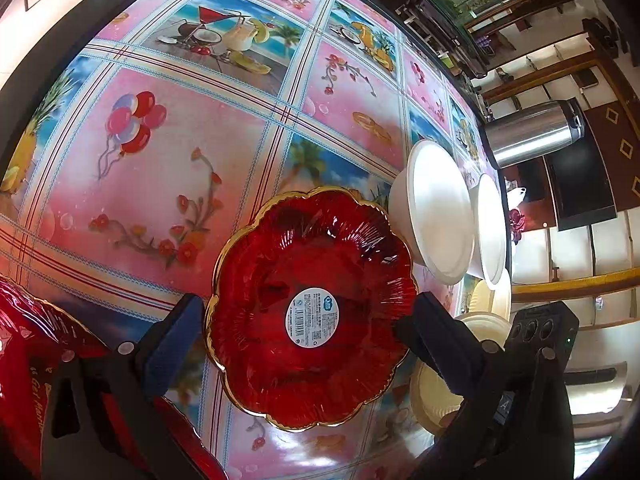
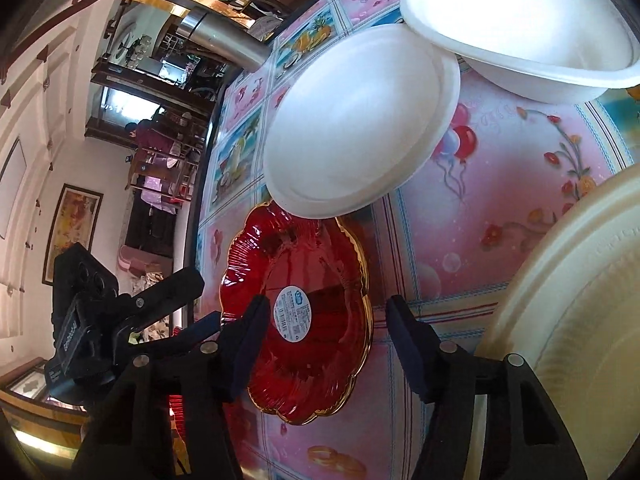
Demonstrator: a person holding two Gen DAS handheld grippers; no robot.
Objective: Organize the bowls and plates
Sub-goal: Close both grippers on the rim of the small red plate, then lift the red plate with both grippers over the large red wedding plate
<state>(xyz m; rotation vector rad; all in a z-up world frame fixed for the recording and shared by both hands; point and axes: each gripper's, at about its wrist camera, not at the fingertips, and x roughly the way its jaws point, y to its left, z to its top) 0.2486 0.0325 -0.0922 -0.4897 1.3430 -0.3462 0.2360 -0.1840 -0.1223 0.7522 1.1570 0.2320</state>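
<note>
A red gold-rimmed scalloped plate (image 1: 312, 308) with a round white sticker lies on the patterned tablecloth. My left gripper (image 1: 300, 332) is open, its fingers standing either side of the plate, above it. The plate also shows in the right wrist view (image 2: 312, 320). My right gripper (image 2: 324, 340) is open and empty over the plate's right edge. Two white bowls (image 1: 436, 212) (image 1: 490, 228) stand beyond the plate; they also show in the right wrist view (image 2: 360, 124) (image 2: 520, 24). Cream paper plates (image 1: 436, 400) lie at right, large in the right wrist view (image 2: 568, 320).
A second red plate (image 1: 24, 344) sits at the lower left. A steel flask (image 1: 536, 132) stands by the table's far edge. The left gripper's body (image 2: 80, 328) shows at the left of the right wrist view. The table edge (image 2: 200, 184) runs behind the plate.
</note>
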